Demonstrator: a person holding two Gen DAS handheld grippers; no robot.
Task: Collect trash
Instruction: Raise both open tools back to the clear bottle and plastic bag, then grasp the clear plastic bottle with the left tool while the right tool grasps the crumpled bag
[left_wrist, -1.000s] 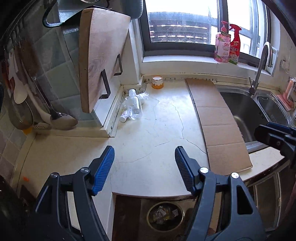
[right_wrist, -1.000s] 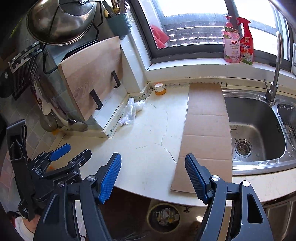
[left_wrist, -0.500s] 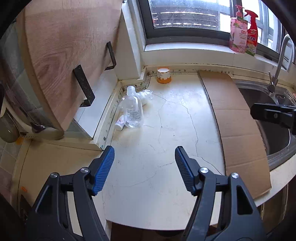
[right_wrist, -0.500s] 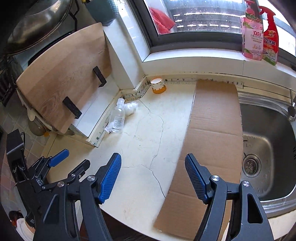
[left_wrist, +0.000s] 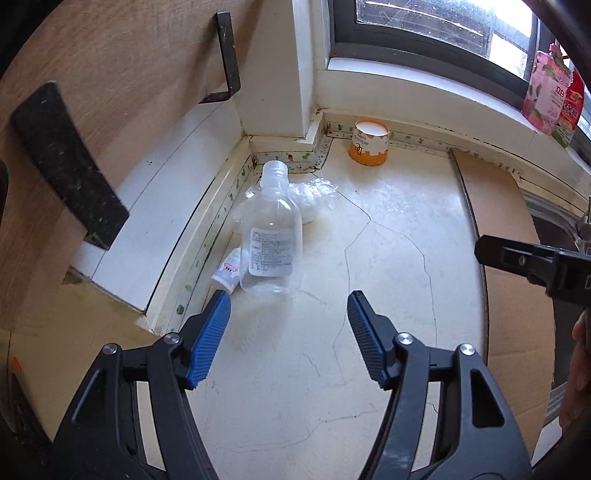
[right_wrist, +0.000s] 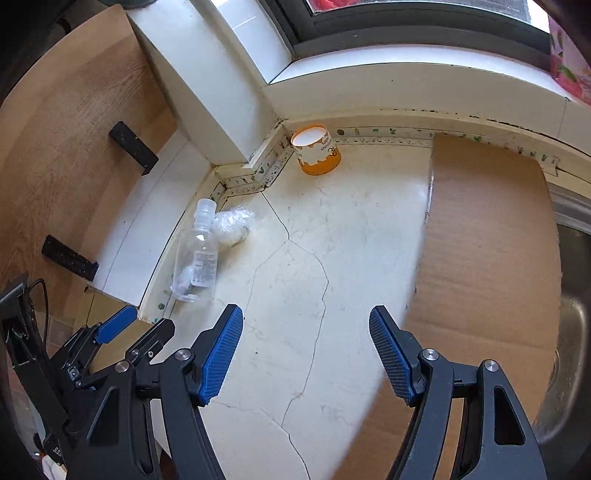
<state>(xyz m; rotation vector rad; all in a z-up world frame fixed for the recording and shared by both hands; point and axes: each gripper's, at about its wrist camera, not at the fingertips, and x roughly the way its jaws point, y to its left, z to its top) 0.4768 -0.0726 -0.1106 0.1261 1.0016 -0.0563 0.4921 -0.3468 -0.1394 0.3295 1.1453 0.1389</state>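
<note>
A clear plastic bottle (left_wrist: 271, 240) (right_wrist: 195, 266) lies on the cracked white counter (left_wrist: 388, 258) against the left ledge. A small white vial (left_wrist: 229, 271) lies beside it. Crumpled clear wrap (left_wrist: 314, 199) (right_wrist: 232, 225) sits by its cap. An orange paper cup (left_wrist: 369, 146) (right_wrist: 317, 155) stands in the back corner. My left gripper (left_wrist: 288, 297) hovers just short of the bottle's base, its jaws closing slightly with nothing between them. My right gripper (right_wrist: 304, 309) hangs open over the bare counter, right of the bottle.
A flat cardboard sheet (left_wrist: 498, 229) (right_wrist: 487, 240) lies on the counter beside the steel sink (right_wrist: 569, 332). A wooden board (left_wrist: 92, 92) leans on the left wall. Two spray bottles (left_wrist: 546, 99) stand on the window sill. The left gripper (right_wrist: 136, 328) shows low left in the right wrist view.
Both grippers have moved forward and down from beyond the counter's front edge toward the back corner. The bottle and cup now look much larger. The floor bin has left view.
</note>
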